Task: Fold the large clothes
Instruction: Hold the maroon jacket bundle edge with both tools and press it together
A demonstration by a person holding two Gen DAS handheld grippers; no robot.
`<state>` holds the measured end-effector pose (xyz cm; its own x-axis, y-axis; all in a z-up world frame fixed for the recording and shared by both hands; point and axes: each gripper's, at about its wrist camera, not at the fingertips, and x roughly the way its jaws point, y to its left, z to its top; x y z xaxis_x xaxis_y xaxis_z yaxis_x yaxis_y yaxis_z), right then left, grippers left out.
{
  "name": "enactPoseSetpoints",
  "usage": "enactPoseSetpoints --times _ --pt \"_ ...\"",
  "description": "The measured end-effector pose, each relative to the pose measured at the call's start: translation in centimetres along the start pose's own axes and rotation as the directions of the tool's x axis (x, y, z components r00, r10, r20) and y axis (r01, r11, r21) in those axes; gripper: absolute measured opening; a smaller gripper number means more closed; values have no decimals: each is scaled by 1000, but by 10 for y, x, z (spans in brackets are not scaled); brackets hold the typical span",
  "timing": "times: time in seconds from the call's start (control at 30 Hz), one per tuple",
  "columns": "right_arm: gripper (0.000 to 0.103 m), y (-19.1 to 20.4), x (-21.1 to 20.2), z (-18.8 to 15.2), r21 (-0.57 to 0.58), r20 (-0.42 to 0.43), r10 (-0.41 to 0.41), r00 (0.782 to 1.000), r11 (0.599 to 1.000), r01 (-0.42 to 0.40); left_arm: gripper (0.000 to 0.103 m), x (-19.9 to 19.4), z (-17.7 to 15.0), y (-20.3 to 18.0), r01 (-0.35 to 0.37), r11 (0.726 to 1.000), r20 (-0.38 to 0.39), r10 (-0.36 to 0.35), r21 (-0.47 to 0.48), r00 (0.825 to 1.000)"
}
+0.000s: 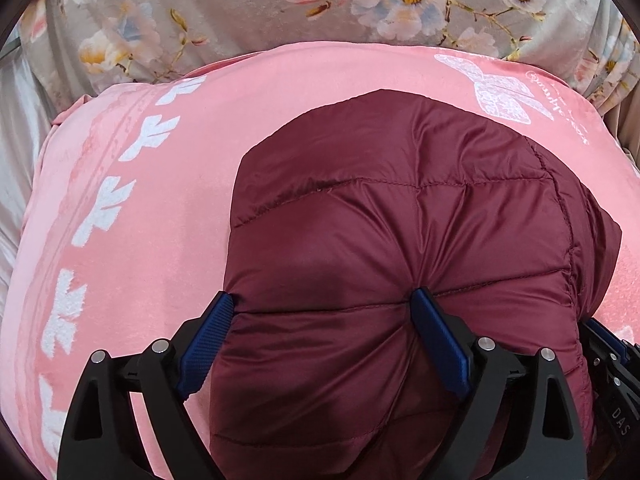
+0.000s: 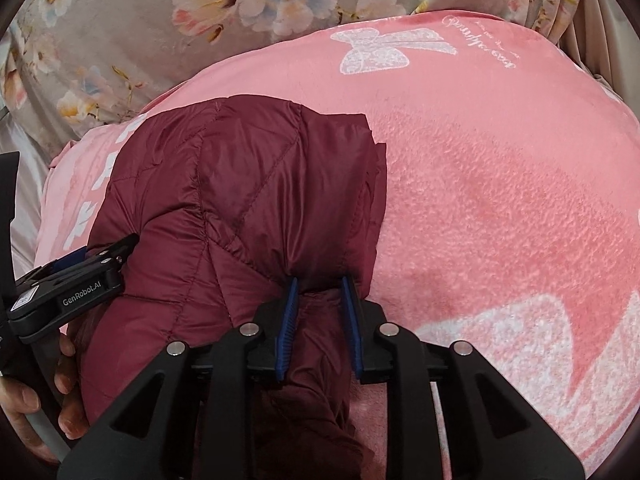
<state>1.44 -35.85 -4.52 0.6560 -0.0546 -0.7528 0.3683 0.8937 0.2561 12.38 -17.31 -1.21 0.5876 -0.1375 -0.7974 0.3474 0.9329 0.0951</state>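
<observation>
- Maroon quilted jacket [image 1: 400,208]: a padded garment with stitched diamond panels, lying bunched on the pink blanket [image 1: 160,200]. In the right wrist view it covers the blanket's left part, its far edge short of the butterfly print.
- Pink blanket: plush, with a row of white leaf-like motifs [image 1: 104,208] along its left border and a white butterfly print [image 1: 496,88] with script near its far right corner. It carries the jacket.
- Floral bedding [image 1: 240,12]: grey cloth printed with pale flowers, lying beyond the blanket's far edge.
- Left gripper [image 1: 324,308]: blue-padded fingers [image 1: 208,344] spread wide apart, with a broad swell of jacket fabric bulging up between them. The right pad presses into a quilting seam; the left pad sits at the jacket's left edge. Whether the pads pinch the cloth cannot be told. From the right wrist view, this gripper [image 2: 102,256] reaches in at the jacket's left side, its body marked "GenRobot.AI".
- Left hand [image 2: 40,392]: bare fingers wrapped round the gripper's handle, low at the left edge of the right wrist view.
- Right gripper [image 2: 320,292]: fingers drawn narrow, clamped on a gathered fold of the jacket near its right edge, the cloth puckering at the pads.
- Right gripper as seen in the left wrist view [image 1: 612,364]: only partly visible at the jacket's right edge.
</observation>
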Motion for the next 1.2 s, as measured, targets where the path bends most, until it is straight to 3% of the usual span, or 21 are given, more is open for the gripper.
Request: enactPoseSetpoints --times 0.33,0.4,0.43,0.5,0.63,0.8,0.87,1.07,1.2 --pt "23 0 4 -4 12 19 6 1000 1000 -6 91 4 -5 -2 -15 1000 19 15 4 1000" --pt "34 -6 0 -2 35 14 -10 1000 999 9 91 2 -4 3 6 1000 8 -6 -9 1000" --pt "52 -10 -4 -2 59 13 -32 999 998 31 91 1 -4 8 28 999 -4 -28 -21 1000" --pt "57 -24 -14 -2 108 22 11 1000 994 -13 90 -5 -5 26 101 992 -37 -104 -78 994" --pt "62 -44 -9 -2 200 -28 153 988 969 -144 89 -1 -13 65 254 944 -94 -278 -211 956" --pt "69 -52 5 -2 290 -51 291 955 920 -264 89 16 -24 92 404 841 -112 -468 -360 876" --pt "69 -48 9 0 290 -57 314 948 913 -285 90 23 -27 89 436 819 -115 -507 -374 854" --pt "70 -47 17 5 307 -48 381 923 885 -349 91 23 -25 68 426 852 -104 -474 -306 874" --pt "70 -40 20 6 283 -40 386 922 889 -360 91 24 -22 60 395 877 -103 -435 -274 895"
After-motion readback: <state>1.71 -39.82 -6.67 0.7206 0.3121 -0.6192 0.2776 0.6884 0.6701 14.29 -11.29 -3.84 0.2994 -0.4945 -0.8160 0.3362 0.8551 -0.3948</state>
